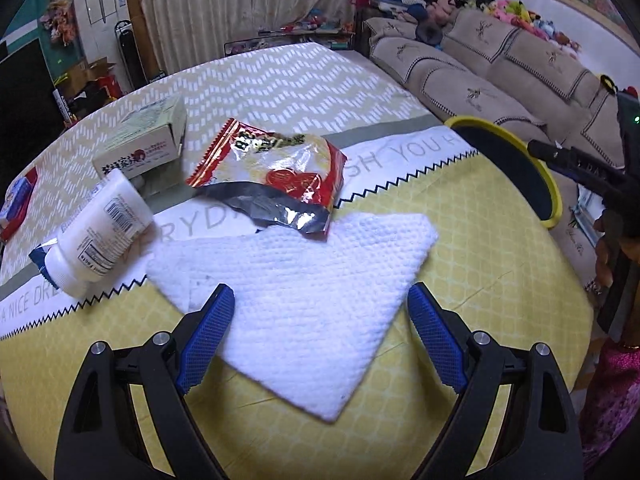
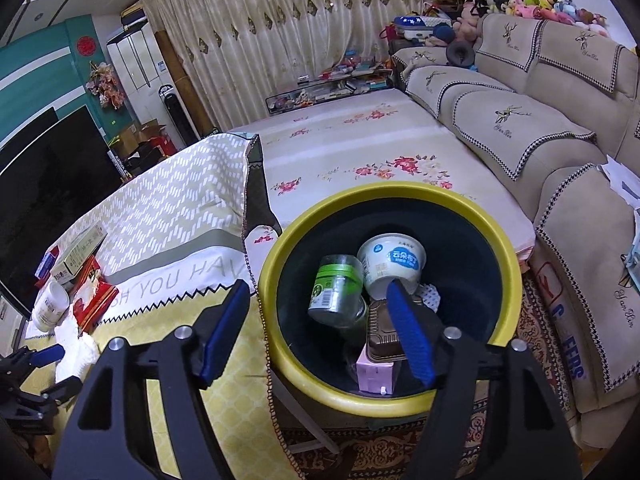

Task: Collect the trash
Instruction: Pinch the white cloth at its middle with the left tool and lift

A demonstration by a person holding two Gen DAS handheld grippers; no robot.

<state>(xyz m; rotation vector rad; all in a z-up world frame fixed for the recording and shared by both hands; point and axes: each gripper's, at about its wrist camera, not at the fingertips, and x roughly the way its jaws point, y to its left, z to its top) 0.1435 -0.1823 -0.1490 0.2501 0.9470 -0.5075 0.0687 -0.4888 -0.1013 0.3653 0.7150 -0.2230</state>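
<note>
My left gripper (image 1: 320,300) is open just above a white tissue (image 1: 304,288) lying flat on the yellow tablecloth, one finger at each side of it. Behind it lie a red snack wrapper (image 1: 276,172), a white tube (image 1: 96,232) and a small carton (image 1: 148,140). My right gripper (image 2: 316,300) is open and empty over the yellow-rimmed trash bin (image 2: 508,280), which holds a yogurt cup (image 2: 394,266), a green-capped jar (image 2: 336,290), a brown tray (image 2: 384,332) and a pink box (image 2: 376,372). The bin's rim (image 1: 554,192) also shows in the left wrist view.
The bin stands off the table's right edge, between the table and a beige sofa (image 1: 500,64). A blue-red packet (image 1: 16,204) lies at the table's left edge. A floral-covered bed (image 2: 360,148) is behind. A TV (image 2: 48,160) stands at left.
</note>
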